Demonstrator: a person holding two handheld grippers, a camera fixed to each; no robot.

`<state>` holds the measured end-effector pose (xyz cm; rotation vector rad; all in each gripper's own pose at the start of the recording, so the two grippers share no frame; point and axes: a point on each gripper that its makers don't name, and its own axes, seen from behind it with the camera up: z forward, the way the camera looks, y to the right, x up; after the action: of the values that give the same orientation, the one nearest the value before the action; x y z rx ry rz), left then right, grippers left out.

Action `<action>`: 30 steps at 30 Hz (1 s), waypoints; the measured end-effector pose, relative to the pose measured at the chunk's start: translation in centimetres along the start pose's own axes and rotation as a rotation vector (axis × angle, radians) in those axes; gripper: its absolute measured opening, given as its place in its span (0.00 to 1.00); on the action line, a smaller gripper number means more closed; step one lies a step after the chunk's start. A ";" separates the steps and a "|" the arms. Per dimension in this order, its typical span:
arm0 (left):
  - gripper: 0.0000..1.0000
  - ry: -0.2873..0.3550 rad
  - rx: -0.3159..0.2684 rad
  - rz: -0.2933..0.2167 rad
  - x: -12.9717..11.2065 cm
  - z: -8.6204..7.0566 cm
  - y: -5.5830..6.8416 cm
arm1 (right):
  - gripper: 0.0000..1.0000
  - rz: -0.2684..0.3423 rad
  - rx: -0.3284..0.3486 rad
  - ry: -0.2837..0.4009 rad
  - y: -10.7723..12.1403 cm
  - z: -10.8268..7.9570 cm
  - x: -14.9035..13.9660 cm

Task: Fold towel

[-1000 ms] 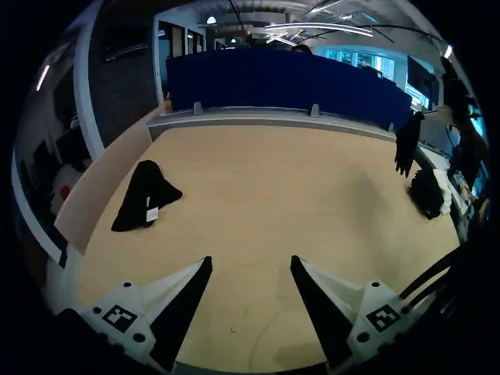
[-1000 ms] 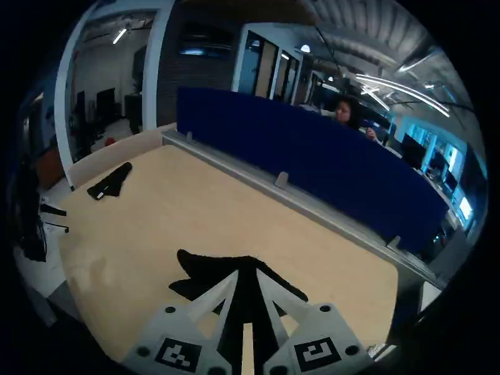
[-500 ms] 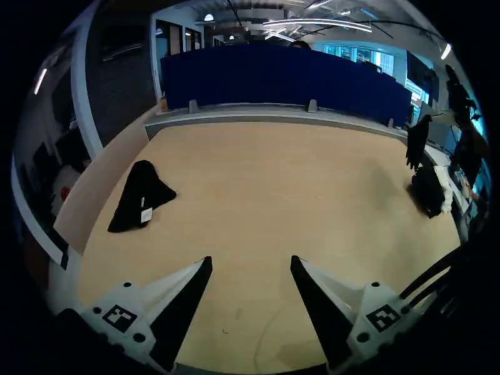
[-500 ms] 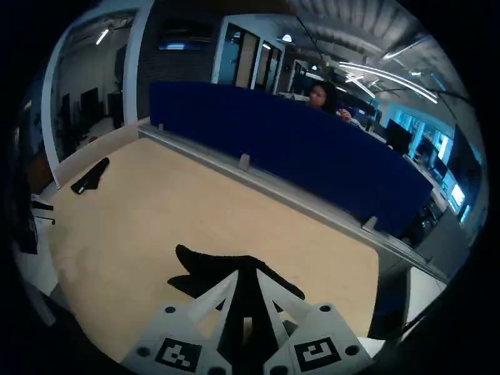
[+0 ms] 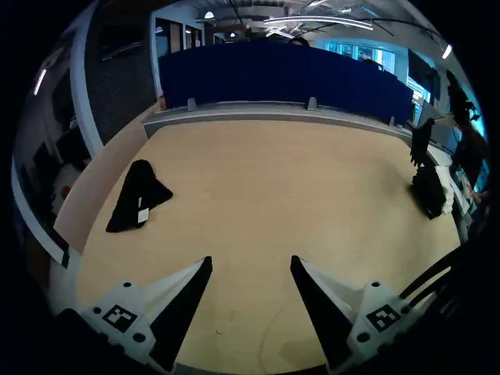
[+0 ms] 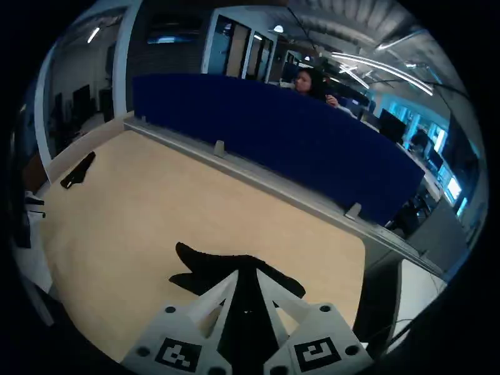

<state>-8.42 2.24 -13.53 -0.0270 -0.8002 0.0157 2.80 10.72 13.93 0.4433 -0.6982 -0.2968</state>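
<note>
Towel (image 6: 200, 269), black and bunched, sits at the bottom centre of the right gripper view. The white jaws of the right gripper (image 6: 247, 274) are clenched on it, and dark fabric spreads out to either side of their tips above the pale wooden tabletop (image 6: 156, 194). Whether the towel touches the wood cannot be told.

Reading that view from the left, a small dark cloth (image 6: 78, 170) lies near the tabletop's far left edge, well apart from the towel. A blue partition (image 6: 281, 144) runs along the back edge toward the right. A person (image 6: 309, 81) shows above the partition at top centre.

In the left gripper view, a folded black cloth (image 5: 134, 197) with a small white tag lies on the tabletop (image 5: 269, 181) at the left. At the bottom centre, the left gripper (image 5: 250, 259) has its jaws released and spread wide, with bare wood between them. At the far right edge lies a dark pile (image 5: 430, 192). Just above the pile a hanging dark cloth (image 5: 420, 140) dangles in the air, and what holds it is too small to tell.
</note>
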 end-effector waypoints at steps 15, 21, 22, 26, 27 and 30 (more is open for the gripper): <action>0.93 -0.007 -0.003 0.011 0.4 -0.2 0.8 | 0.05 0.038 -0.005 -0.056 1.7 -1.2 -4.6; 0.93 -0.007 -0.012 0.014 0.5 0.0 1.4 | 0.05 0.061 -0.013 -0.085 2.1 -2.8 -7.4; 0.93 -0.007 -0.013 0.016 0.5 0.0 1.4 | 0.05 0.066 -0.014 -0.090 2.2 -3.1 -8.0; 0.93 -0.008 -0.017 0.022 0.6 0.2 1.7 | 0.05 0.093 -0.022 -0.114 2.3 -4.1 -10.4; 0.93 -0.009 -0.018 0.023 0.7 0.2 1.8 | 0.05 0.100 -0.024 -0.120 2.4 -4.3 -11.0; 0.93 -0.009 -0.020 0.022 0.8 0.3 1.8 | 0.05 0.125 -0.034 -0.145 2.4 -4.9 -13.2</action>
<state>-8.08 4.10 -12.79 -0.0544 -0.8088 0.0292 -3.25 19.62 4.52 0.3463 -0.8583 -0.2235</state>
